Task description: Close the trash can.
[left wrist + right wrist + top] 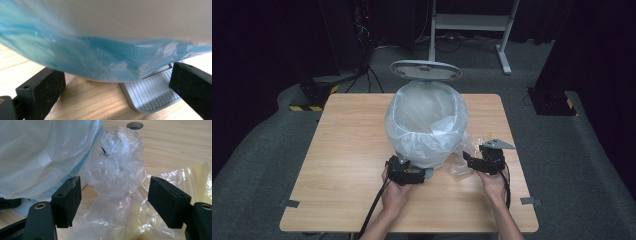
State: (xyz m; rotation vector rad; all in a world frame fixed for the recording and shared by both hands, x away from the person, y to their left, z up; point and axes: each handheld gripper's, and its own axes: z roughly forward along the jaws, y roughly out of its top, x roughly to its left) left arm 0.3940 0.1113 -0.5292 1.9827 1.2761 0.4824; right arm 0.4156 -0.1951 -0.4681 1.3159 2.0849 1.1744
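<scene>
- The right gripper (468, 158) sits toward the 4 o'clock part of the tabletop (347, 150), held by the person's right hand (493, 181). Its jaws stand wide apart and press on nothing, so it is released.
- In the right gripper view, a crumpled clear plastic wad (117, 162) lies just ahead of the gap between the jaws, resting on the wood, with neither pad touching it.
- Flat clear film spreads under that wad, and a yellowish plastic sheet (180, 175) lies at its 3 o'clock side.
- The left gripper (411, 176) is at about 6 o'clock from the bin, held by the left hand (394, 192). Its jaws are also spread and released.
- In the left gripper view, the jaws flank the bin's grey ribbed foot pedal (152, 92) without touching it, with the bin's base close ahead.
- The pedal bin (427, 125) stands near the middle of the tabletop, lined with a translucent bag (412, 120) folded over its rim.
- The bin's lid (426, 70) is raised at the 12 o'clock side.
- The plastic wad lies just beside the bin at its 4 o'clock, between the bin and the right gripper.
</scene>
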